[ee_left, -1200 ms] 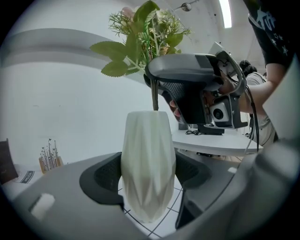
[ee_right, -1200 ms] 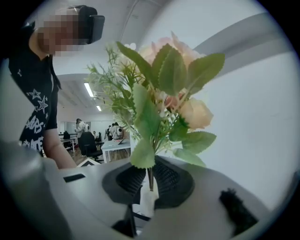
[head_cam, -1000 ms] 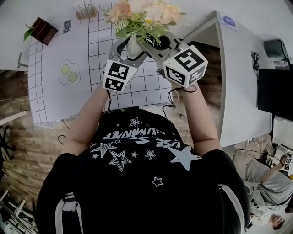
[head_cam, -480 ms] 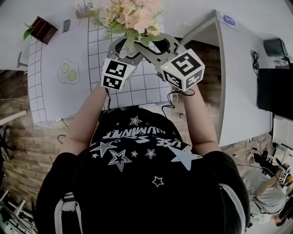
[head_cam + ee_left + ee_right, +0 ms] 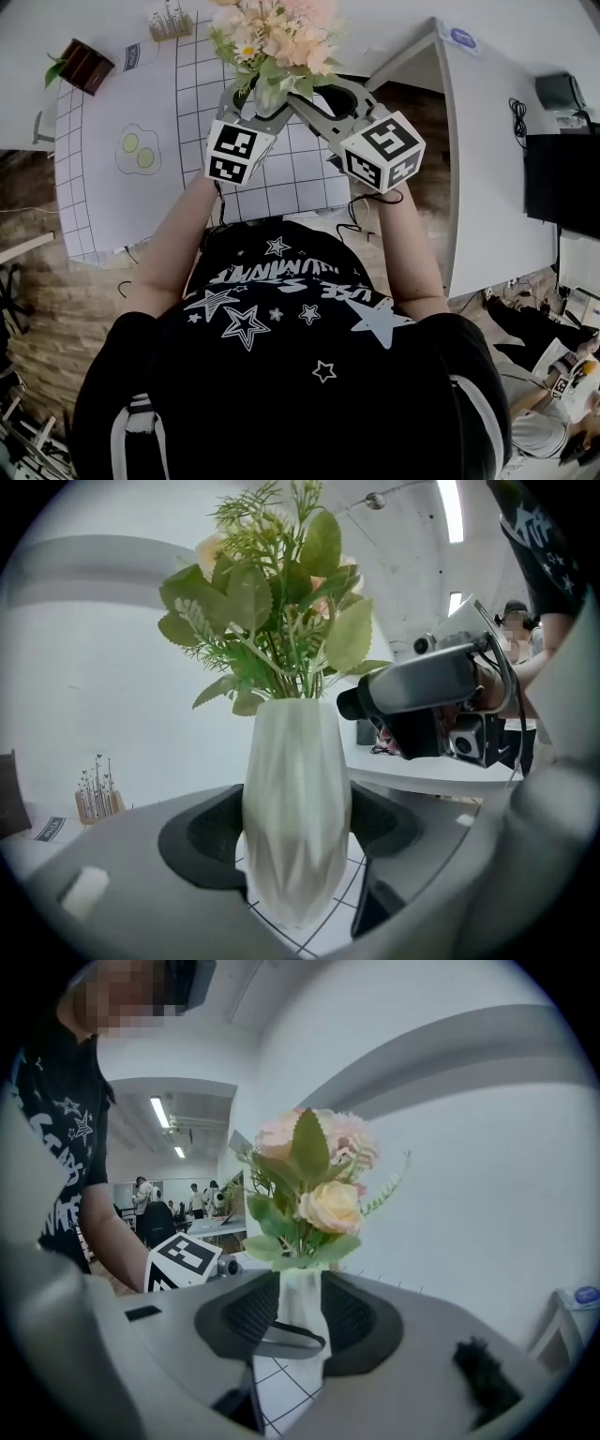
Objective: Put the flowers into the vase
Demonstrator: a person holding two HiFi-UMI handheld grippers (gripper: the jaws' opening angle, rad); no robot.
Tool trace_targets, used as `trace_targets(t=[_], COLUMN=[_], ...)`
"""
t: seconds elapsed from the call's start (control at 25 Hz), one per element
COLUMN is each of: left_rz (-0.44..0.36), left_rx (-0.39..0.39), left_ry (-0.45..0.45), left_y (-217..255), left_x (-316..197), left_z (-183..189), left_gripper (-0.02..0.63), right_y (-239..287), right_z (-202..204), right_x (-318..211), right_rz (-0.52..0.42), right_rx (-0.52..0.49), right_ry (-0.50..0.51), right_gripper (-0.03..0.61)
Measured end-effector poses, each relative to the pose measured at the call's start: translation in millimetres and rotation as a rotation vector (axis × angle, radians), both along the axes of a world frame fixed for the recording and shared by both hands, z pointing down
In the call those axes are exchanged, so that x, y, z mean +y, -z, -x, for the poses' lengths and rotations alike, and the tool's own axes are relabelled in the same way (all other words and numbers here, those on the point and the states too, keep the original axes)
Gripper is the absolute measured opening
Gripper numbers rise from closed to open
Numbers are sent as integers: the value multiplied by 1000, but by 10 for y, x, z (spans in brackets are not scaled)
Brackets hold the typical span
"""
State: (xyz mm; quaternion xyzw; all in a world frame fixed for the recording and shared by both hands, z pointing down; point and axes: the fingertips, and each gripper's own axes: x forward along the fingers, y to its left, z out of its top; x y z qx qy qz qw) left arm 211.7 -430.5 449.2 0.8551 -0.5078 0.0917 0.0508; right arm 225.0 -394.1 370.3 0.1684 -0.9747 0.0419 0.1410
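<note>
Flowers (image 5: 277, 42) stand in the white faceted vase (image 5: 295, 799) on the surface (image 5: 281, 192). Left tool (image 5: 298, 846) clamps the vase body. Right tool (image 5: 298, 1321): jaws just opened wide, vase in the gap, unpressed. Judged: bouquet light, springy, top-heavy; vase rigid, smooth. Hold low on the body.

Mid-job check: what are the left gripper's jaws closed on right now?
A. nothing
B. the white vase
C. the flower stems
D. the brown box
B: in the left gripper view, the left gripper has its jaws pressed against both sides of the white vase, with the flowers standing in it.
</note>
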Motion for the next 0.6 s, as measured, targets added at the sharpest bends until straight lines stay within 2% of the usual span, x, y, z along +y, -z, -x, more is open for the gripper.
trace_targets(t=[0.36, 0.52, 0.6], left_rz=[-11, -7, 4], left_rx=[-2, -15, -22], left_ry=[-15, -28, -31], left_y=[-6, -39, -92], left_x=[6, 6, 17], left_z=[-9, -17, -7], left_gripper=[348, 348, 370], right_y=[-9, -32, -48], right_z=[-81, -83, -87], right_x=[-37, -41, -34], right_rz=[57, 61, 74], right_rx=[-48, -36, -38], right_ry=[-30, -38, -44], right_gripper=[143, 143, 143])
